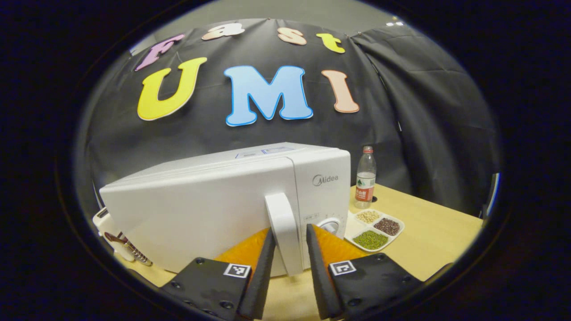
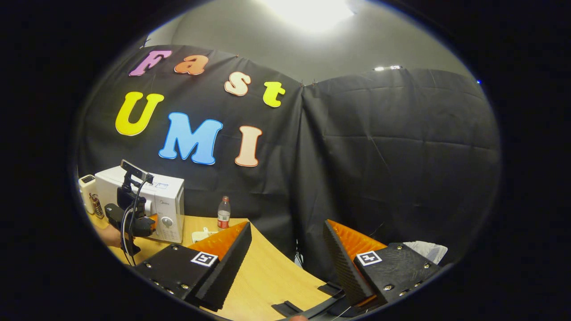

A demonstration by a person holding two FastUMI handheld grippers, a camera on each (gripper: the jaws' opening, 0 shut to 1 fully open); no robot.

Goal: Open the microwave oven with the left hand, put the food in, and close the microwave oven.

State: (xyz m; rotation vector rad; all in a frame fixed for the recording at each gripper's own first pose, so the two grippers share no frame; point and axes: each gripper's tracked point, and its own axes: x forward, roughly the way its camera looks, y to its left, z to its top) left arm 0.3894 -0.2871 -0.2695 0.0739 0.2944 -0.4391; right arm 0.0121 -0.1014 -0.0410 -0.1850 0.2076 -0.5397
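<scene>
Now the left gripper (image 1: 287, 249) is straddling the microwave (image 1: 214, 209) door handle (image 1: 283, 232), jaws spread.
Beside the microwave, a divided tray (image 1: 374, 227) is holding beans near the bench (image 1: 437, 232) edge; the right gripper (image 2: 287, 258) is hanging over the bench's rim, jaws spread wide.

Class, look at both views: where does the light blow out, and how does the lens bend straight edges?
Right gripper view: a ceiling light burns out to white glare at the top, and the table edge curves. Left gripper view: evenly lit, no glare; the microwave bulges and its door handle bows between the left tool's fingers.
</scene>
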